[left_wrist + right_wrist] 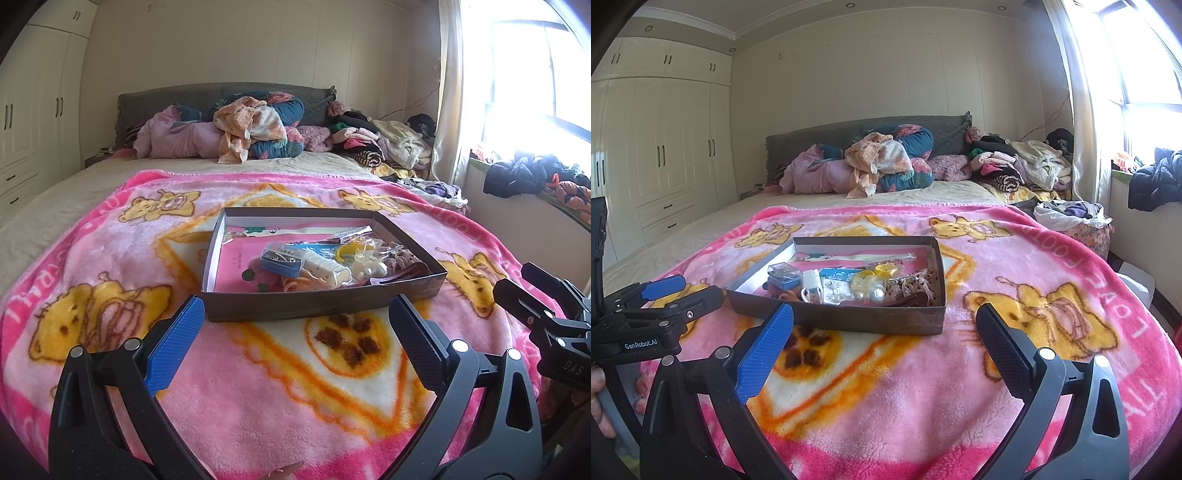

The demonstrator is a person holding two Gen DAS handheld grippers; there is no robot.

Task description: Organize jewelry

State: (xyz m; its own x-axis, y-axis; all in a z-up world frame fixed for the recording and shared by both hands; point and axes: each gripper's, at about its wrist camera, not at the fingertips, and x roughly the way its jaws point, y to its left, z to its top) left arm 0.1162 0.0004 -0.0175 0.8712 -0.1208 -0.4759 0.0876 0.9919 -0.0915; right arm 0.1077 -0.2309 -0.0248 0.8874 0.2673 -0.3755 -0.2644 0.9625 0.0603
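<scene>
A shallow dark cardboard box [295, 306] [849, 321] sits on the pink bear blanket. Its right half holds a heap of jewelry and small items: a clear case with a blue base [282, 260] [783, 277], a white ridged piece [327, 271] [812, 286], yellow rings [349, 251] [882, 269], pearls [369, 271] [875, 293], small bags. My left gripper [295, 325] is open and empty just short of the box's near wall. My right gripper [884, 332] is open and empty, near the box's near right corner. Each gripper shows in the other's view: the right [524, 295], the left [679, 291].
The pink blanket [258, 406] [886, 406] covers the near half of a bed. Piled clothes and bedding [236, 133] [871, 166] lie at the headboard. A white wardrobe [665, 147] stands left. A window sill with dark clothes [524, 177] is right.
</scene>
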